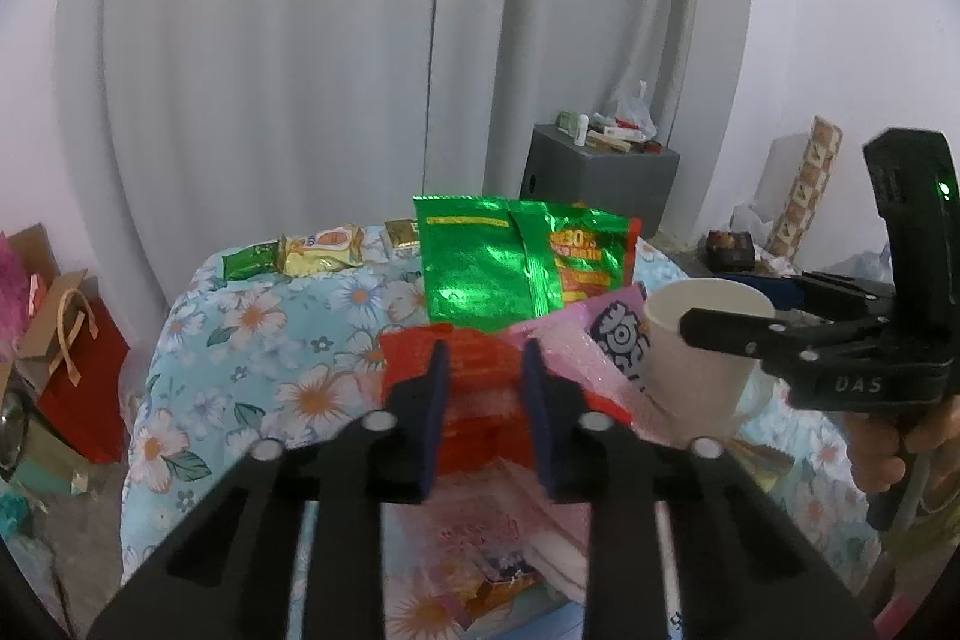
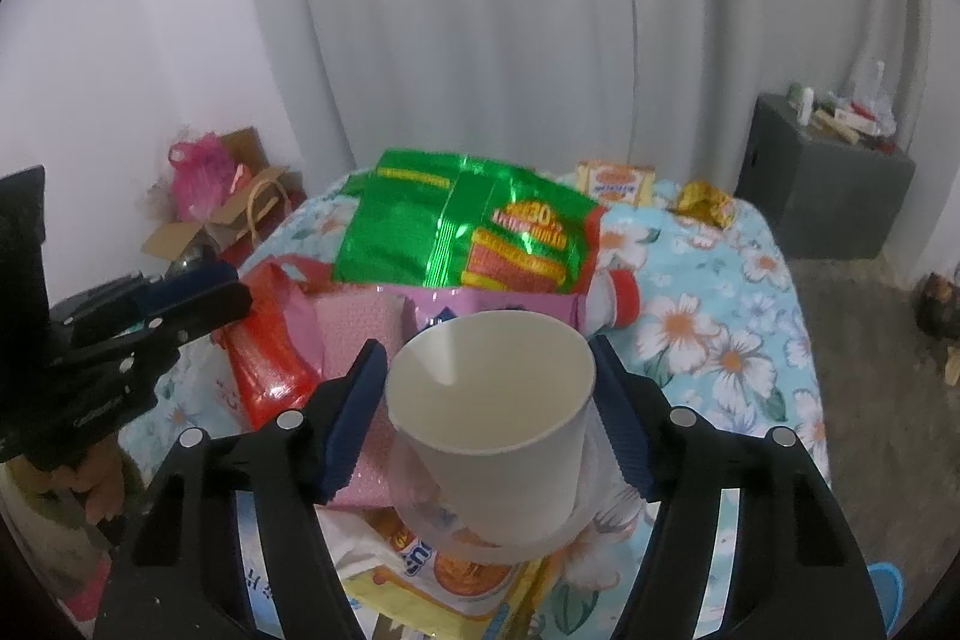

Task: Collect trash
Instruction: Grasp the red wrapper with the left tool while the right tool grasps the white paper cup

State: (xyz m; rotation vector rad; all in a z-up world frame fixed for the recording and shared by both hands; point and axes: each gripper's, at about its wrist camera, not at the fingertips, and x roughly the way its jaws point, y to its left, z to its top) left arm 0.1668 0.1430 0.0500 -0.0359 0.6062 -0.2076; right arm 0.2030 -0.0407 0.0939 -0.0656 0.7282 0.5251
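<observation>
A red foil wrapper lies among trash on the floral tablecloth. My left gripper is shut on it, with the pads pressing its sides; the right wrist view shows the same gripper at the wrapper's left edge. A white paper cup stands slightly tilted between the blue pads of my right gripper, which touch it on both sides. Under the cup sits a clear plastic piece. Behind both lie a large green foil bag and a pink packet.
Small snack packets line the table's far edge. A grey cabinet with clutter on top stands behind the table by the curtain. A red gift bag and a cardboard box sit on the floor at the left. More wrappers lie near me.
</observation>
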